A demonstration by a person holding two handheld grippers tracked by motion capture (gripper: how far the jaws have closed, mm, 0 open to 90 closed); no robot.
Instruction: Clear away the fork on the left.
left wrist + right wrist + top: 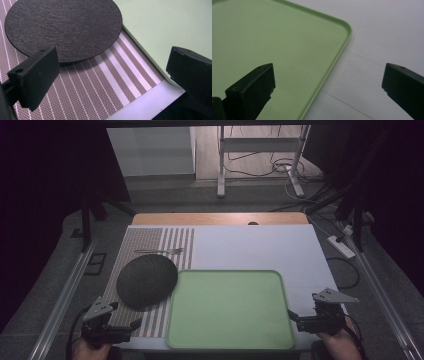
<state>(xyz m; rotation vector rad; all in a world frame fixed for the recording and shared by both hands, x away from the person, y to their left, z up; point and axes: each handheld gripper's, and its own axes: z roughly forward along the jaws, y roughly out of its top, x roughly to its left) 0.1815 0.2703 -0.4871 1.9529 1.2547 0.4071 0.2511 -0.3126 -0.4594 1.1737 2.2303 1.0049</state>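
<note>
**Dark plate at left, both grippers waiting empty**

The dark round plate [147, 281] is lying at centre left of the high view, resting on the striped placemat [159, 242], its right edge just overhanging or touching the green tray [280, 320]; which of the two cannot be told. Judging by the slate-like grain in the left gripper view, the plate [65, 27] is likely stiff, fairly heavy and chip-prone, with a matte, not very slippery face. The rim is sitting slightly proud of the mat, so the near edge looks like the best place to pinch.

The left gripper [122, 325] is hovering at lower left, near the plate's near edge, jaws spread wide and holding nothing. The right gripper [299, 317] is sitting at lower right, just beside the tray's right rim, jaws likewise parted and empty.

Count: one plate, one tray, one placemat, one fork [162, 251] lying on the mat behind the plate, two grippers. The tray is carrying nothing.
</note>
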